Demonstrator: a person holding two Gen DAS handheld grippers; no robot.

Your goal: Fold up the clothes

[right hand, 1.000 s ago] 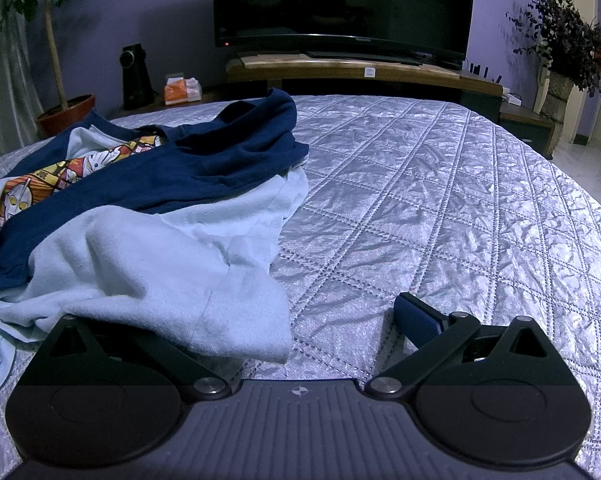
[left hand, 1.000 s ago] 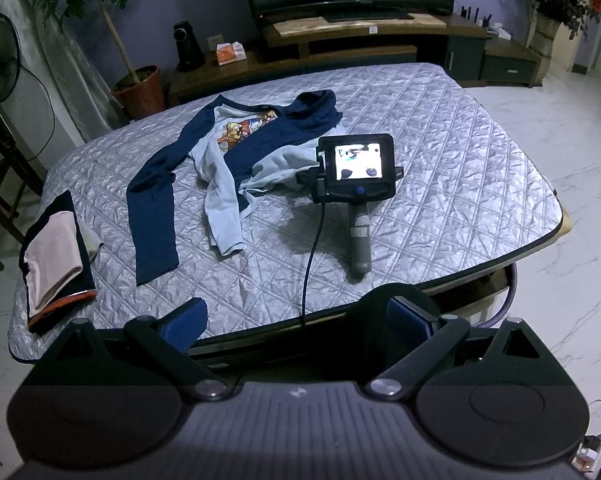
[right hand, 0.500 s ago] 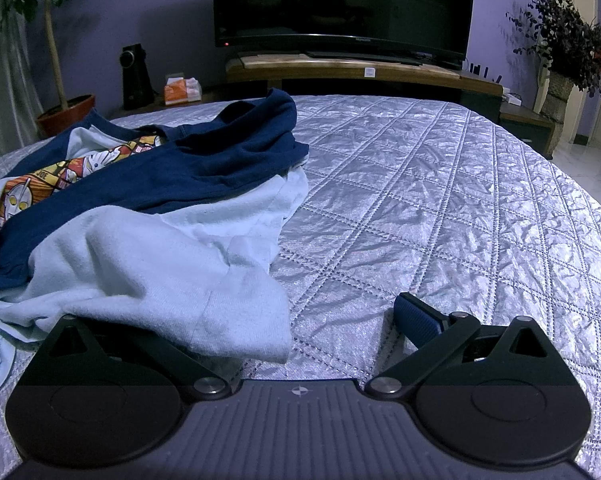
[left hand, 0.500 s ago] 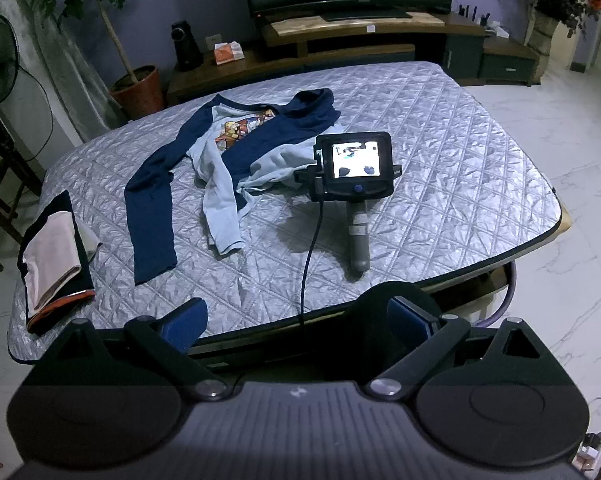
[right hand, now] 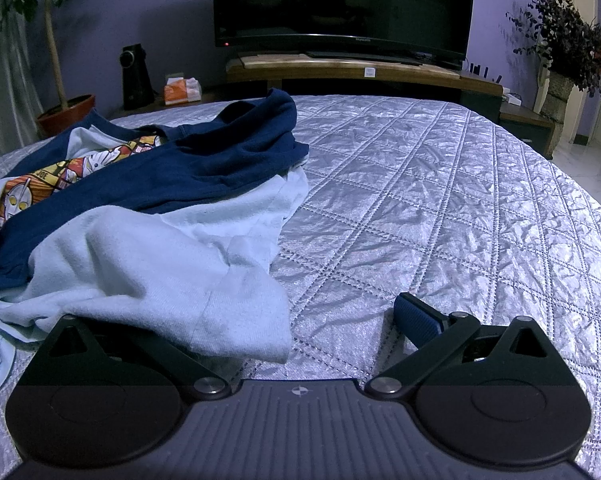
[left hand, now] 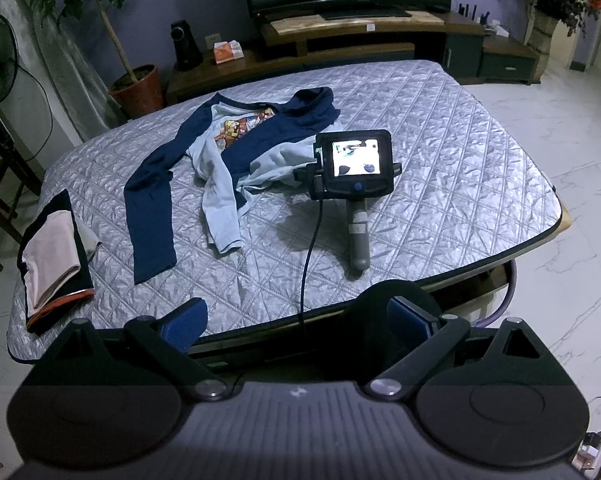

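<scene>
On quilted table (left hand: pixel 440 128), crumpled navy-and-pale-blue shirt (left hand: pixel 236 148); both tools spread, empty.

dim bluish indoor light, sharp focus, fisheye-bent edges

The shirt (left hand: pixel 236 148) lies spread on the desk (left hand: pixel 460 184), with the right gripper (left hand: pixel 354 168) set down on the desk just to its right, touching its edge. Folded clothes (left hand: pixel 54 256) sit at the desk's left edge, well apart; the left gripper (left hand: pixel 296 320) hangs before the near edge.
</scene>
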